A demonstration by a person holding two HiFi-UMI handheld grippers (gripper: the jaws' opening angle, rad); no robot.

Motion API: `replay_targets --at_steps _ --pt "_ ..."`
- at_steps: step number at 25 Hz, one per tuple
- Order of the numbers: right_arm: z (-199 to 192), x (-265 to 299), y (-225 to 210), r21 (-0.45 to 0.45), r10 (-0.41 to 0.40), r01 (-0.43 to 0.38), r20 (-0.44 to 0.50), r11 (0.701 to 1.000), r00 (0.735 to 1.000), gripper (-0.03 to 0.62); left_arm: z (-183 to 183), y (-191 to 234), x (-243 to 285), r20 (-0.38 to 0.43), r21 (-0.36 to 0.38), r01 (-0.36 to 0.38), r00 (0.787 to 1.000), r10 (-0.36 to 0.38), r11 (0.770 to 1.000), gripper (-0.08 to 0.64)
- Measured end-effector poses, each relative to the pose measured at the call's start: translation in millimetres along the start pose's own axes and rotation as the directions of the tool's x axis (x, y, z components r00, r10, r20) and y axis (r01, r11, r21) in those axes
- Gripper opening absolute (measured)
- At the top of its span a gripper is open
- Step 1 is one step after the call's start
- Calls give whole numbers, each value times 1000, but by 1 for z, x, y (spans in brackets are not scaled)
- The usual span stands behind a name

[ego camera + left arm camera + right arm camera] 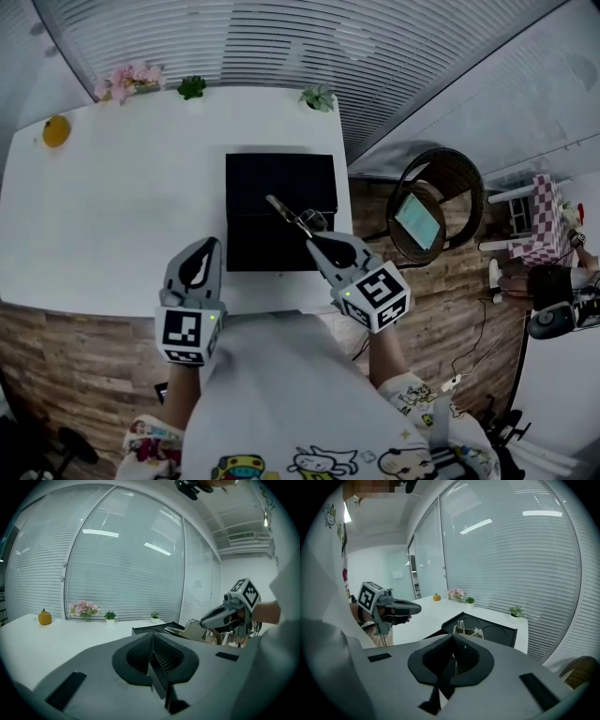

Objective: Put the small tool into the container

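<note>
Head view: right claw [315,238] grips small tool [286,212] over container [267,178]; left claw [208,243] closed.

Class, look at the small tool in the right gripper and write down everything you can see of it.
The small tool is slim, shiny and metal-looking: a narrow end points away from the person, and a wider looped part lies near the jaws. The right gripper is shut on that nearer end, holding it over the black container on the white table. Whether its tip touches the container cannot be told, nor what kind of tool it is.
</note>
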State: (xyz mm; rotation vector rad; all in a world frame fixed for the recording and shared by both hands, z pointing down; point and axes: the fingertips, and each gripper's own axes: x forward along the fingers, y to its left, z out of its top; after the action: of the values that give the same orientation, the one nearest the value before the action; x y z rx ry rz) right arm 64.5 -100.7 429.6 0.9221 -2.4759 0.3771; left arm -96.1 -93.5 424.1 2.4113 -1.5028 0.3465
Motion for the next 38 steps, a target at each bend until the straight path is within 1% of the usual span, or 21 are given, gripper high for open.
replay_targets --at_steps 4,10,17,23,28,32,38 --pt "-5 7 2 -14 63 -63 -28 998 998 2 -4 -1 4 -12 -7 -1 1000 1 1000 6" --pt "-9 13 11 -4 160 -160 -45 987 986 2 -8 2 5 -16 -17 -13 1000 12 1000 6" --pt "-21 22 21 -4 256 -257 -97 966 962 2 -11 3 5 -28 -26 -16 999 15 1000 6" --pt "-32 32 25 -10 322 -327 -155 945 934 2 -14 2 5 -40 -24 -13 999 13 1000 6" --pt "-45 43 24 0 347 -355 -209 935 914 2 -20 3 7 -59 -37 -2 998 0 999 6" --pt "-55 51 23 18 370 -377 -242 926 897 2 -23 6 10 -69 -28 3 998 -5 1000 6" --pt "-62 58 24 41 398 -403 -269 914 877 2 -25 6 12 -81 -27 11 997 -13 1000 6"
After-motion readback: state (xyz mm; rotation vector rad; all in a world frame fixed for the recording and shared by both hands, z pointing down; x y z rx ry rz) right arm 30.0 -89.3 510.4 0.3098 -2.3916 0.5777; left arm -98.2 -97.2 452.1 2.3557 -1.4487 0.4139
